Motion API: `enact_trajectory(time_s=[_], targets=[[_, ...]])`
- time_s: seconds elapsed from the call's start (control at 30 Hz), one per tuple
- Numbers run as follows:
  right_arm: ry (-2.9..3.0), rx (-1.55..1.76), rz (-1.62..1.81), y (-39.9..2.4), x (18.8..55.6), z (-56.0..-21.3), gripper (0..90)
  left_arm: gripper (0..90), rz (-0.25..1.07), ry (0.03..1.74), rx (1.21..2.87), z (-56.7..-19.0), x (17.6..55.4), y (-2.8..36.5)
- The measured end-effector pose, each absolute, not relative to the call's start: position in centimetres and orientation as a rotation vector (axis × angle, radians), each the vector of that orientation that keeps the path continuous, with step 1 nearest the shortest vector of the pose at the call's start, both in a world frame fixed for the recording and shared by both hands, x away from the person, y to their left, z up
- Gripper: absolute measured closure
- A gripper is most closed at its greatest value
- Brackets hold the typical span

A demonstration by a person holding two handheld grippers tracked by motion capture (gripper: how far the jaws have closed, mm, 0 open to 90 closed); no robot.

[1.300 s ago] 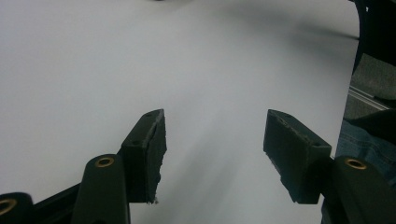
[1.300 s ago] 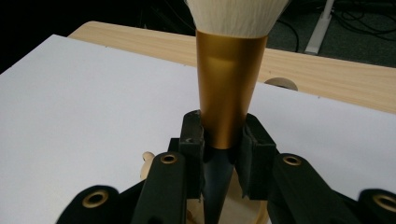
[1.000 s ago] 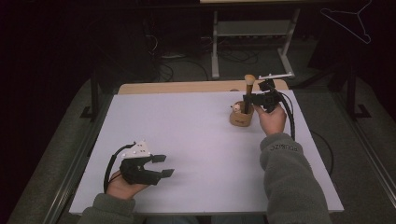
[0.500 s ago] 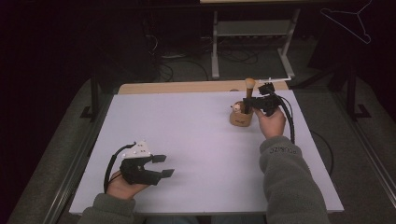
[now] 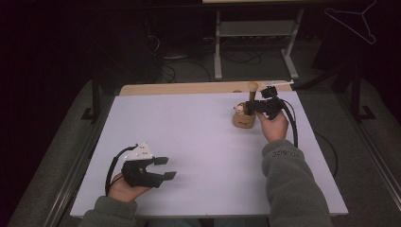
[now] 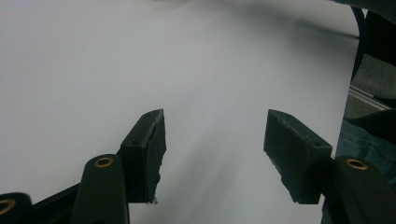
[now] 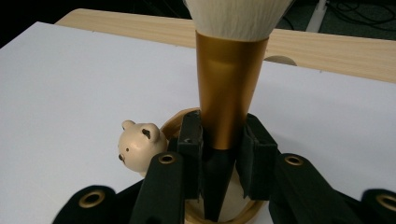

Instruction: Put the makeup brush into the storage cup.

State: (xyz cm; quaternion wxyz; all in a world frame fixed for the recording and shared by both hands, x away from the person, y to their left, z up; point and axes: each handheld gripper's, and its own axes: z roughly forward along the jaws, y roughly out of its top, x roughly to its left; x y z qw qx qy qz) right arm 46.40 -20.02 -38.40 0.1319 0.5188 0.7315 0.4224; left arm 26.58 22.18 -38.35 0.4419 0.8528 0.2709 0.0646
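Item: makeup brush with white bristle head, gold metal ferrule and black tapered handle (image 7: 231,93), upright over a round tan wooden holder bearing a small bear figure (image 5: 243,117), at the far right of the table.

Change: against the earlier high views the brush stands lower, its handle tip now inside the holder's mouth; the hand has come down slightly. Judgement: insertion is nearly complete, release is next.

Right gripper (image 7: 219,154): jaws clamped on the brush where ferrule meets handle, having just eased open slightly.

Left gripper (image 5: 163,168): jaws partly open, holding nothing, resting unmoved at the near left.

Surface: matt white tabletop (image 5: 189,137), bare pale wood strip (image 5: 189,88) along its far edge.

Room: dark; grey metal stand (image 5: 255,33), floor cables, white wire hanger (image 5: 352,21).
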Motion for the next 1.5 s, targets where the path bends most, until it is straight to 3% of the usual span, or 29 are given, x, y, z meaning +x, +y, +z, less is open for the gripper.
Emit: enact_trajectory(time_s=[1.5], targets=[[2.189,1.404,1.331,-24.2,40.3,-37.8,40.5,31.1,0.205,0.750,2.110,-38.5,26.9,23.1]])
